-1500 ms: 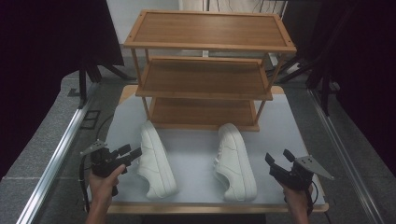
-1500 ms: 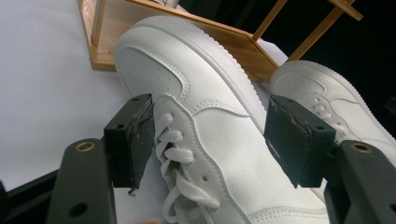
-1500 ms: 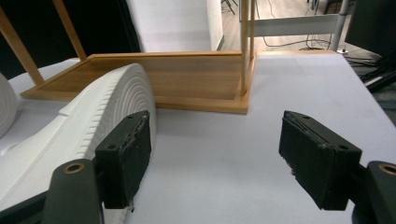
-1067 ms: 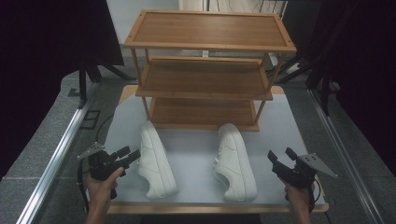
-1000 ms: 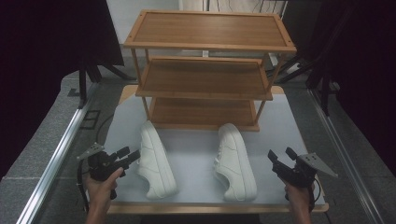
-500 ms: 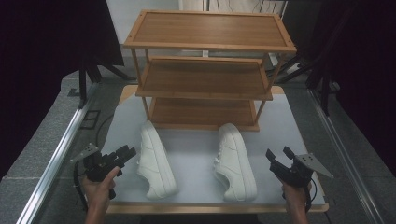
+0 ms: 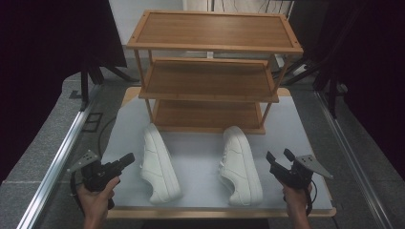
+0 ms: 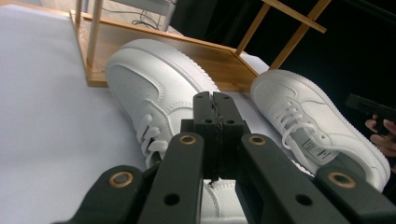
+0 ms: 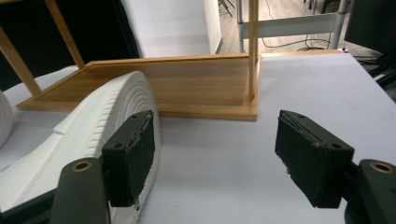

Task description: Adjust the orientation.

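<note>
Two white sneakers lie on the white table in front of a wooden rack [image 7: 210,71]. The left sneaker [image 7: 160,162] [image 8: 154,102] has its toe toward the rack. So does the right sneaker [image 7: 241,164] [image 8: 317,126] [image 9: 79,140]. My left gripper [image 7: 125,160] [image 8: 215,100] is shut and empty, just left of the left sneaker. My right gripper [image 7: 279,156] [image 9: 217,154] is open with nothing between its jaws, just right of the right sneaker, low over the table.
The rack has three wooden shelves; its bottom shelf [image 7: 207,114] [image 9: 187,88] rests on the table behind the sneakers. The table's front edge [image 7: 219,212] is near the person's hands. A metal rail [image 7: 57,162] runs along the left.
The left gripper drifted slightly left and toward the front edge. The right gripper shifted only a little. The sneakers have not moved.
</note>
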`<state>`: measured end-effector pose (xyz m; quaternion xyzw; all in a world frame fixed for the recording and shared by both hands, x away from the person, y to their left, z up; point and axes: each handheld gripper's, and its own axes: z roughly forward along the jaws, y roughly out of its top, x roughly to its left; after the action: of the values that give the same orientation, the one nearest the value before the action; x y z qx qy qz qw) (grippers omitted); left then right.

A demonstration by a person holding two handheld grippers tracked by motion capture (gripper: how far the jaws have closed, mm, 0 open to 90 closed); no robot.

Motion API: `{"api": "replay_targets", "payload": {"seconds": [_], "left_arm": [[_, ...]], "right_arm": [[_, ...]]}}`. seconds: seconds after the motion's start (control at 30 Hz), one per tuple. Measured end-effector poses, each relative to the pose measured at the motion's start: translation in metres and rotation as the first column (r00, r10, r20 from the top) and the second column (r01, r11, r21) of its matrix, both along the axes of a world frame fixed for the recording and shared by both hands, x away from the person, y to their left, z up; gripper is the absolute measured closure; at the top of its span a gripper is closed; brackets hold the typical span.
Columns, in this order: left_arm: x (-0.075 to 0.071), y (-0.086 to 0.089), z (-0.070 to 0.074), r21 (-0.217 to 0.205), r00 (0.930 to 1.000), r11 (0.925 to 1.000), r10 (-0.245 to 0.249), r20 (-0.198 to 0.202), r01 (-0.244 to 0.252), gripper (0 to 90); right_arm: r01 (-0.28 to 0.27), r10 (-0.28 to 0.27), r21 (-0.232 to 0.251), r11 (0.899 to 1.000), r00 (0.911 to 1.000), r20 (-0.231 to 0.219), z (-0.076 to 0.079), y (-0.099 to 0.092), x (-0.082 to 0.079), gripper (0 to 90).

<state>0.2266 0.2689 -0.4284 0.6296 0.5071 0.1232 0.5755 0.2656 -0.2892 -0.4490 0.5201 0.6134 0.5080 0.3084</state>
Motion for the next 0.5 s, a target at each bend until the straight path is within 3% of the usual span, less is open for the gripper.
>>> {"api": "replay_targets", "payload": {"seconds": [0.13,0.33,0.5], "left_arm": [[-0.008,-0.004,-0.005,-0.009,0.9997,0.9999,0.011,-0.021,-0.011,90.0],[-0.019,-0.019,-0.019,0.036,0.9968,0.9991,-0.02,-0.078,0.023,90.0],[-0.028,-0.026,-0.029,0.092,0.9901,0.9929,-0.063,-0.126,0.075,89.2]], "right_arm": [[0.0,-0.001,-0.023,1.0,1.0,-0.002,-0.001,0.003,0.0,28.5],[0.031,-0.031,-0.004,1.0,0.9993,-0.02,-0.002,-0.003,0.001,28.8],[0.046,-0.046,-0.008,0.999,0.9988,-0.016,0.0,-0.007,-0.001,28.8]]}}
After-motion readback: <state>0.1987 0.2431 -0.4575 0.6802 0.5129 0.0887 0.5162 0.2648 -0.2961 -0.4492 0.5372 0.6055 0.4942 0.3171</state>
